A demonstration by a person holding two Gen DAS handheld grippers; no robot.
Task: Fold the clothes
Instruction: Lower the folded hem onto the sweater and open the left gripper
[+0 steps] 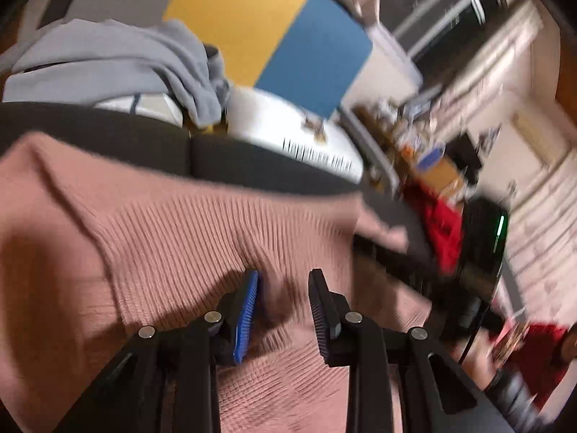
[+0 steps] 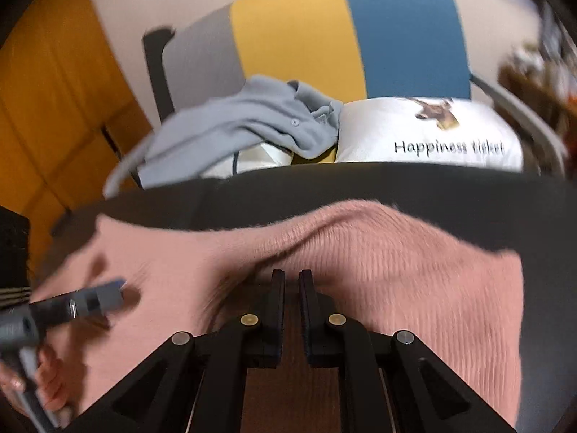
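A pink ribbed sweater point(image 1: 187, 238) lies spread over a dark surface point(image 1: 252, 166). My left gripper point(image 1: 285, 274) hovers low over its middle, open, with the knit showing below the gap between its blue-padded and black fingers. In the right wrist view the sweater point(image 2: 396, 270) bunches in folds toward my right gripper point(image 2: 292, 276). Its fingers stand nearly together and pinch the sweater's near edge, with brown wood visible below them. The left gripper point(image 2: 108, 296) shows at the left of that view, held by a hand point(image 2: 39, 379).
Behind the dark surface point(image 2: 360, 187) a crumpled grey shirt point(image 2: 238, 122) and a white cushion point(image 2: 432, 133) printed "Happiness ticket" rest on seats with yellow and blue backs. An orange cabinet point(image 2: 54, 108) stands left. Red cloth point(image 1: 443, 231) and clutter lie to the right.
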